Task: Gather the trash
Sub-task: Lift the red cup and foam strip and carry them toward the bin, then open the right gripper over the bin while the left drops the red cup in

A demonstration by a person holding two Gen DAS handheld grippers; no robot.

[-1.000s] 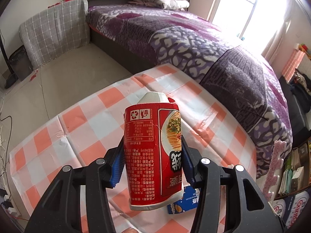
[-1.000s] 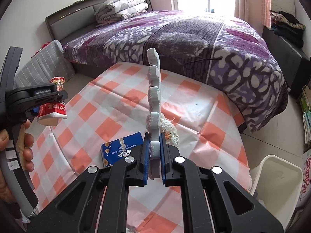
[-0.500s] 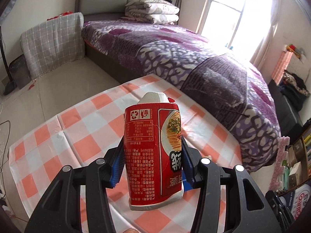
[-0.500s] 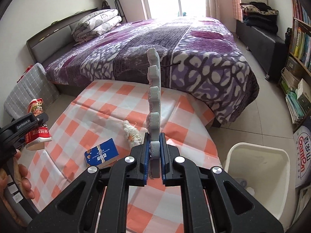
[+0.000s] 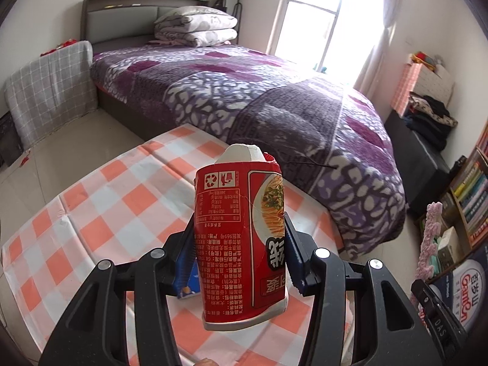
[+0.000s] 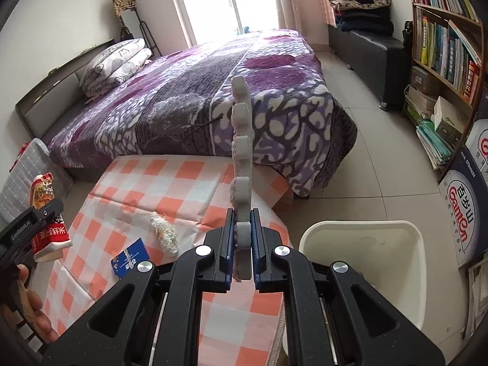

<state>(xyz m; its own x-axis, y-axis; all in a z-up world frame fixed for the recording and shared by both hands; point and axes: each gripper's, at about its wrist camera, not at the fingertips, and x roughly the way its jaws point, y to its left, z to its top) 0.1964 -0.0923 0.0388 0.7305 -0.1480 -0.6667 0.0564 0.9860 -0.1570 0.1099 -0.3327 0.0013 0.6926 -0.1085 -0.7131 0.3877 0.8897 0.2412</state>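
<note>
My left gripper [image 5: 239, 256] is shut on a crushed red noodle cup [image 5: 241, 238] and holds it above the checked table [image 5: 116, 201]. The cup also shows at the left of the right wrist view [image 6: 48, 222]. My right gripper [image 6: 242, 244] is shut on a grey notched foam strip [image 6: 242, 152] that stands upright above the table's right edge. A white bin [image 6: 366, 271] stands on the floor to its right. A blue packet [image 6: 129, 262] and a frayed white wad [image 6: 164, 235] lie on the table.
A bed with a purple cover [image 6: 198, 91] lies behind the table. A bookshelf [image 6: 442, 61] and a water-jug box [image 6: 466, 213] stand at the right. A dark bench [image 6: 366, 45] runs along the far wall.
Both grippers have swung to the right with their loads held. The white bin has come into full view beside my right gripper, which now hangs over the table's right edge.
</note>
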